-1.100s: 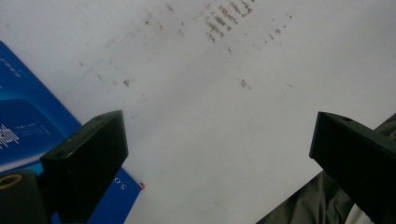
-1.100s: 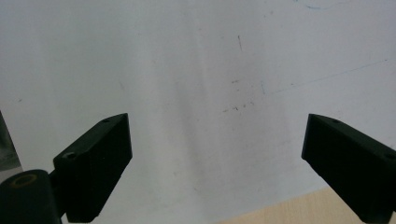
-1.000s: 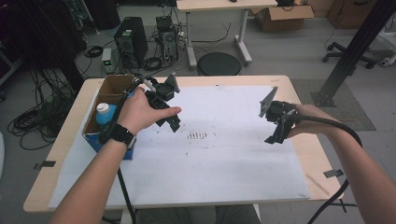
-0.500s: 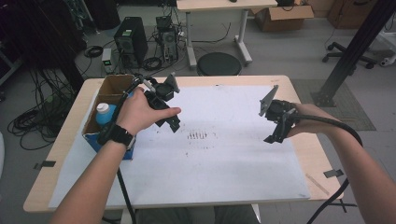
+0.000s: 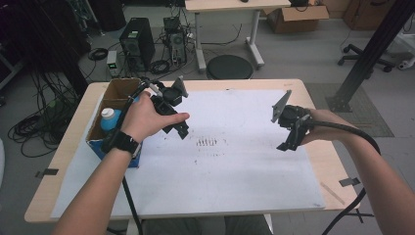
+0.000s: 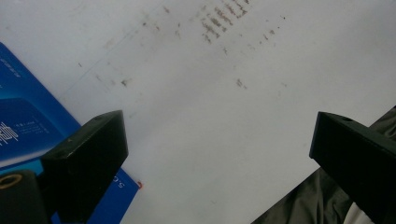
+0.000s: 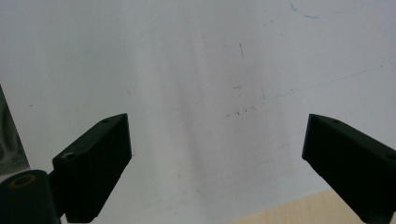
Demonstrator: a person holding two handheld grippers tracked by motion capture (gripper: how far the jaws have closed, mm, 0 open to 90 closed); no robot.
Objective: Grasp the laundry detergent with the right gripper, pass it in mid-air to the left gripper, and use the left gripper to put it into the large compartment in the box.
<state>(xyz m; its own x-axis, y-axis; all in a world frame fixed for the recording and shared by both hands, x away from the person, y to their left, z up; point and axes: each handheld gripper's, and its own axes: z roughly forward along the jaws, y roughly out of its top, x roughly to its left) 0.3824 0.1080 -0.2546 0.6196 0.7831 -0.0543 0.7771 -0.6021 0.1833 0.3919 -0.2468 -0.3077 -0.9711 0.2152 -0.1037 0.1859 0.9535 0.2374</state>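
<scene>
My left gripper (image 5: 182,131) hovers over the left part of a white sheet (image 5: 220,166), beside a blue cardboard box (image 5: 113,142). In the left gripper view its black jaws stand wide apart over the white sheet (image 6: 210,116), with nothing between them; the blue box (image 6: 28,126) shows at the left edge. My right gripper (image 5: 286,145) is held above the right side of the sheet, near the table's right edge. In the right gripper view its jaws are spread wide over bare white sheet (image 7: 210,93), holding nothing.
The blue box holds a white-capped bottle (image 5: 109,117). Faint dark marks (image 5: 209,143) lie mid-sheet. The wooden table (image 5: 323,161) shows around the sheet. Beyond the far edge are a round black stool (image 5: 230,66), computer towers (image 5: 137,43) and cables on the floor.
</scene>
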